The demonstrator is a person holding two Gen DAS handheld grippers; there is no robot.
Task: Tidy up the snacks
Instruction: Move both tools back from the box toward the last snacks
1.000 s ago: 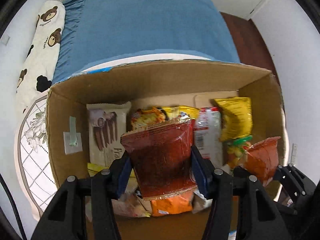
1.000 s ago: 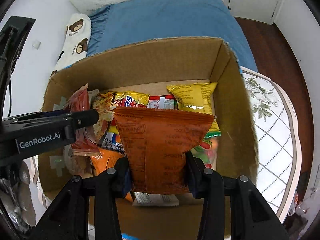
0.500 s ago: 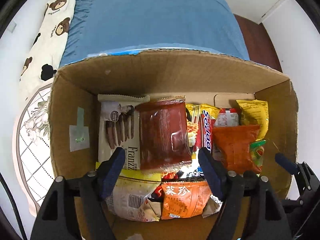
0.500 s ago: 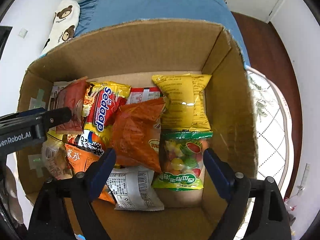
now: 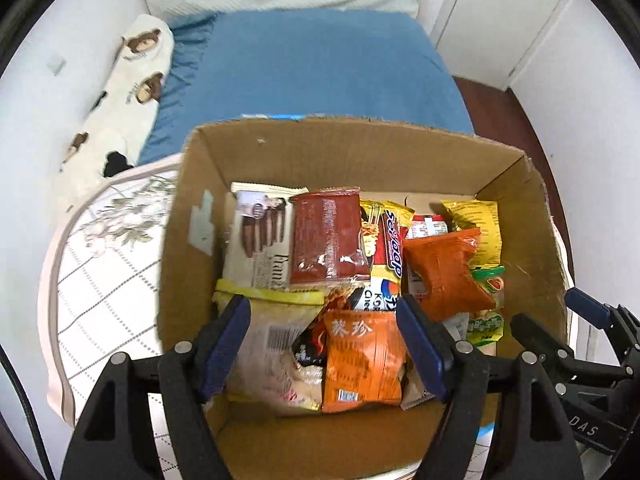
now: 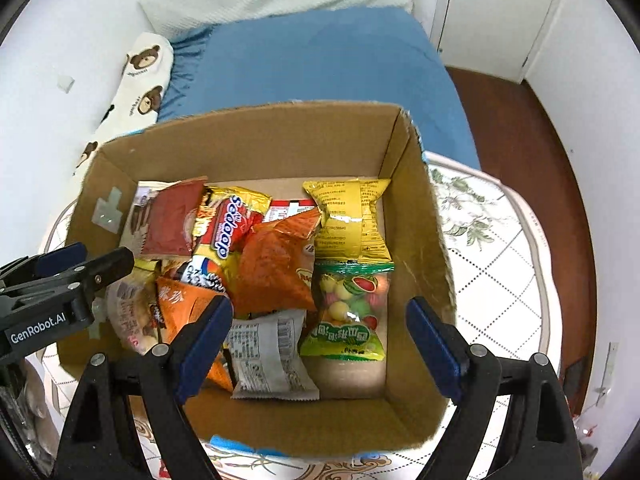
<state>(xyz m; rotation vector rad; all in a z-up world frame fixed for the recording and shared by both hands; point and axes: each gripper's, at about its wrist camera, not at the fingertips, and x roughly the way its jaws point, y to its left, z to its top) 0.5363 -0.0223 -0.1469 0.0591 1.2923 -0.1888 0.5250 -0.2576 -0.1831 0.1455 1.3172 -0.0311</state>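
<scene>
An open cardboard box [image 5: 320, 148] [image 6: 256, 140] holds several snack packs. A dark red pack [image 5: 326, 246] [image 6: 170, 218] lies at the back left. An orange-red pack [image 5: 446, 270] [image 6: 276, 264] lies in the middle. A yellow pack [image 6: 350, 220], a green candy bag [image 6: 348, 312] and a Sedaap noodle pack [image 6: 228, 228] lie beside them. My left gripper [image 5: 322, 344] is open and empty above the box's near side. My right gripper [image 6: 318, 348] is open and empty above the box's near right part.
The box stands on a round white table with a floral grid cloth [image 5: 104, 264] [image 6: 500, 260]. A blue bed [image 5: 312, 68] and a bear-print pillow [image 5: 124, 92] lie behind. The left gripper's body [image 6: 52, 292] reaches in at the right view's left edge.
Both grippers opened and let go: the dark red pack and the orange-red pack dropped into the box. Both grippers then rose and pulled back from the box.
</scene>
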